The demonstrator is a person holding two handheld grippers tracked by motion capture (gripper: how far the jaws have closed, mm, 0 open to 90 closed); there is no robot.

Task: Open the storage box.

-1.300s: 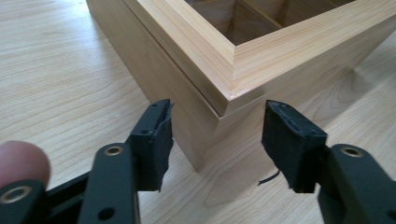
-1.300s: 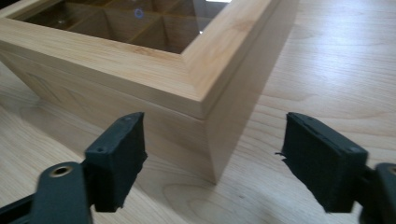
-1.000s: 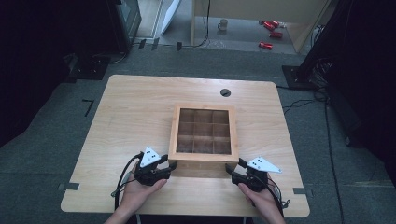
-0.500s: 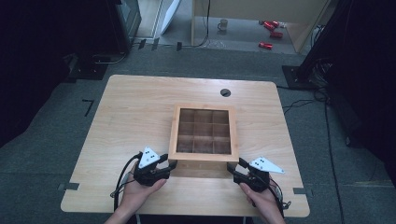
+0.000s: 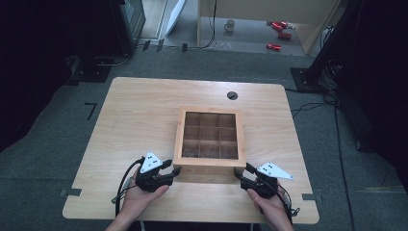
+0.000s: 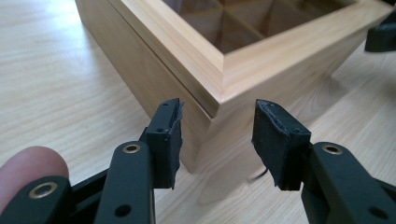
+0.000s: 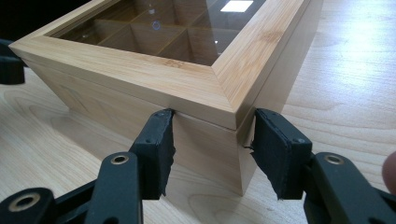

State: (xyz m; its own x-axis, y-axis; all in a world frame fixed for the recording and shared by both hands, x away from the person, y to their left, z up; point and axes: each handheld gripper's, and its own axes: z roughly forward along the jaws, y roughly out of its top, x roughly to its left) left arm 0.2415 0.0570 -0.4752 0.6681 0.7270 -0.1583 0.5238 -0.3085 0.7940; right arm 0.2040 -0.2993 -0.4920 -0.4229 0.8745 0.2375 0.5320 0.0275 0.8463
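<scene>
High view: table (image 5: 144,120) evenly lit from above, surroundings beyond it dim to black at both sides; pic soft, low-res. Box (image 7: 187,74) casts soft shadows on the wood round its base. Right gripper view: bright square glare on box's glass lid. Both gripper views: jaws nearest lens blurred, edges stretched.
</scene>
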